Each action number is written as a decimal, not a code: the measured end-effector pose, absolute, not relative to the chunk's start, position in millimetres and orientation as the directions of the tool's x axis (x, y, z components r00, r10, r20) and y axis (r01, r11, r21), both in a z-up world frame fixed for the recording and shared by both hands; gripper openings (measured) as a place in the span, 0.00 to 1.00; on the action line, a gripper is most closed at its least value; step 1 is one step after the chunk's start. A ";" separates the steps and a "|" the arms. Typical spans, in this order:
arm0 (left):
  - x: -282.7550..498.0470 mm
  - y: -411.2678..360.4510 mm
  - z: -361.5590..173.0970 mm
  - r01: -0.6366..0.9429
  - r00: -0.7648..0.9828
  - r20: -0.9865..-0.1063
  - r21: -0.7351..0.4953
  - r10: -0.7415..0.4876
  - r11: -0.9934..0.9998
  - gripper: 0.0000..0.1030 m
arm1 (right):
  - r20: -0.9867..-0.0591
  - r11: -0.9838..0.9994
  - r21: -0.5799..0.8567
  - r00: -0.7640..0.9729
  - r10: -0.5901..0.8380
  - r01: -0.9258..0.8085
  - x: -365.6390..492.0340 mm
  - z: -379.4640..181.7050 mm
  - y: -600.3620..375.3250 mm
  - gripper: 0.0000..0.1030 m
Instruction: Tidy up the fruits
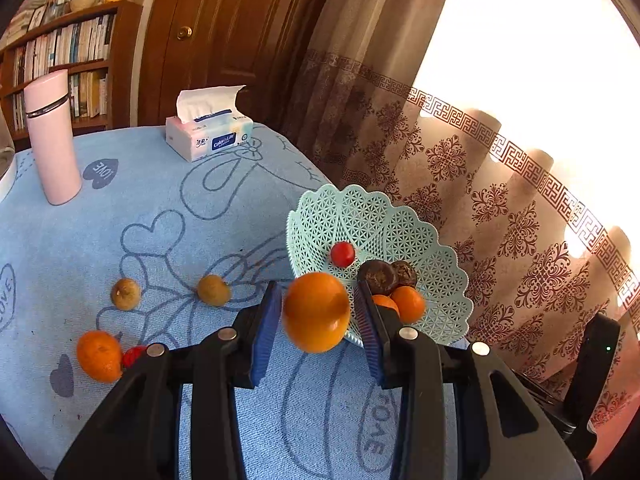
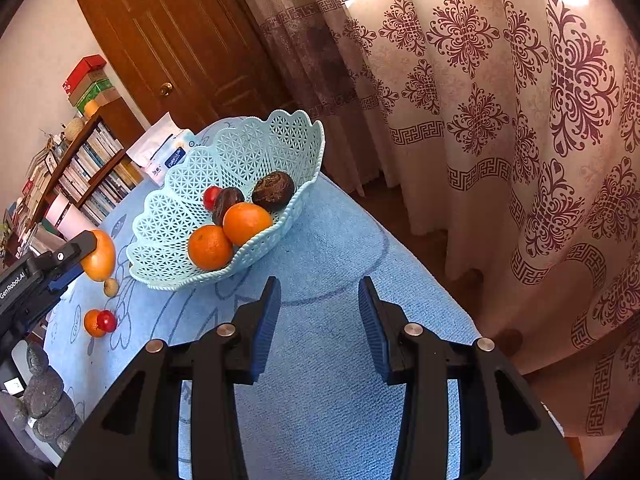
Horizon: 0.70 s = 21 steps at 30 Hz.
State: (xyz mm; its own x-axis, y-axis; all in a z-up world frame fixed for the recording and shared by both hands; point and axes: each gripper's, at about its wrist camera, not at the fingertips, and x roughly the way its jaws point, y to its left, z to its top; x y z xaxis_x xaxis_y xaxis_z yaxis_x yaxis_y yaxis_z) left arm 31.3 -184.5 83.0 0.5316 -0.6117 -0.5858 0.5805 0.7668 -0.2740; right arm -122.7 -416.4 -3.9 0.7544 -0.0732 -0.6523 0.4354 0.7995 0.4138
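Observation:
My left gripper (image 1: 316, 292) is shut on an orange (image 1: 316, 312) and holds it in the air just in front of the mint lattice basket (image 1: 360, 208). In the right wrist view the same orange (image 2: 100, 258) hangs left of the basket (image 2: 240, 140). Inside the basket lie two oranges (image 2: 210, 247), a small red fruit (image 2: 210, 197) and two dark brown fruits (image 2: 273, 191). On the blue cloth remain another orange (image 1: 99, 356), a red fruit (image 1: 132, 356) beside it and two small brown fruits (image 1: 126, 294). My right gripper (image 2: 318, 284) is open over bare cloth, nothing between its fingers.
A pink flask (image 1: 52, 136) and a tissue pack (image 1: 208, 136) stand at the table's far side. The patterned curtain (image 2: 500, 120) hangs close past the table's right edge. A stack of grey stones (image 2: 44, 396) sits at the near left. Behind are a bookshelf (image 1: 68, 52) and a wooden door (image 1: 224, 32).

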 end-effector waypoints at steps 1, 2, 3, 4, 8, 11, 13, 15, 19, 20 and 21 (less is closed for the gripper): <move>30.0 -189.3 85.1 0.592 0.530 -0.580 -0.269 -0.618 0.760 0.37 | -0.650 0.802 0.411 0.756 -0.075 0.433 -122.9 -3.8 -415.8 0.40; 29.1 -194.1 87.0 0.602 0.529 -0.575 -0.263 -0.624 0.754 0.37 | -0.648 0.804 0.410 0.758 -0.076 0.431 -123.3 -3.8 -415.4 0.40; 28.1 -199.0 88.8 0.613 0.528 -0.572 -0.256 -0.628 0.748 0.37 | -0.646 0.805 0.410 0.759 -0.075 0.428 -123.5 -3.7 -414.9 0.40; 27.5 -203.6 89.8 0.622 0.526 -0.570 -0.248 -0.631 0.743 0.37 | -0.645 0.806 0.412 0.761 -0.073 0.426 -123.6 -3.6 -415.0 0.40; 30.0 -207.0 88.0 0.622 0.520 -0.575 -0.252 -0.632 0.741 0.37 | -0.642 0.805 0.422 0.764 -0.058 0.416 -123.1 -5.2 -416.5 0.40; 32.9 -191.7 83.0 0.593 0.509 -0.592 -0.284 -0.625 0.753 0.38 | -0.645 0.803 0.431 0.763 -0.045 0.411 -122.0 -7.4 -417.1 0.40; 31.4 -176.5 77.6 0.581 0.490 -0.618 -0.294 -0.614 0.759 0.44 | -0.647 0.804 0.431 0.762 -0.040 0.409 -121.2 -7.8 -416.6 0.40; 26.2 -155.9 71.3 0.556 0.474 -0.638 -0.317 -0.606 0.768 0.55 | -0.644 0.807 0.430 0.764 -0.040 0.405 -120.9 -7.7 -416.1 0.40; 2.3 -111.8 60.8 0.545 0.405 -0.670 -0.369 -0.622 0.753 0.61 | -0.646 0.803 0.436 0.763 -0.035 0.406 -120.6 -8.6 -417.2 0.40; -6.0 -102.0 59.3 0.548 0.384 -0.678 -0.378 -0.627 0.746 0.61 | -0.646 0.803 0.436 0.763 -0.035 0.406 -120.6 -8.7 -417.3 0.40; -15.3 -92.9 58.0 0.559 0.354 -0.683 -0.393 -0.639 0.730 0.61 | -0.645 0.803 0.436 0.763 -0.036 0.406 -120.7 -8.5 -417.1 0.40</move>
